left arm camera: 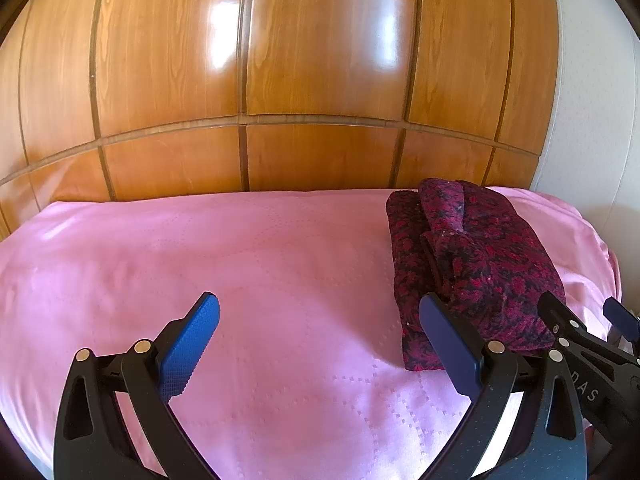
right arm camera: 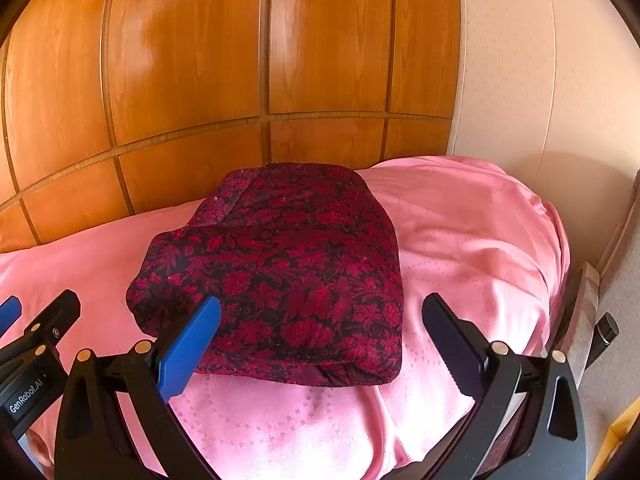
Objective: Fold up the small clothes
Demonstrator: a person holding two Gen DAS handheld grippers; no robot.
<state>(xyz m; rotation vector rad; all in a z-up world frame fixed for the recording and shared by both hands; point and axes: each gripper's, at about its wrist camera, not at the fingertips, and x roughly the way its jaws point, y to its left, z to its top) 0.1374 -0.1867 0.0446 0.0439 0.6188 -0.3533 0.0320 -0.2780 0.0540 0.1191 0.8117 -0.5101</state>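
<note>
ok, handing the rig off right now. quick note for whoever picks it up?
Left gripper: open, empty, over bare pink bedspread.
Right gripper: open, empty, just short of the garment's near edge.
The red-and-black floral garment lies folded into a compact bundle on the bedspread, toward the wooden headboard, to the left gripper's right.
Done: this piece looks folded.
Left: no other clothes in view; check off-frame for more, and perhaps tidy the loose flap on the bundle's left side.

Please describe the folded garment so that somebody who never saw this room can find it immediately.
Look at the bed with the pink cover standing against the wooden panelled wall. Near its far right end lies the folded garment, a thick bundle. Its dark red and black floral pattern is the only patterned, dark thing on the plain pink cover.
</note>
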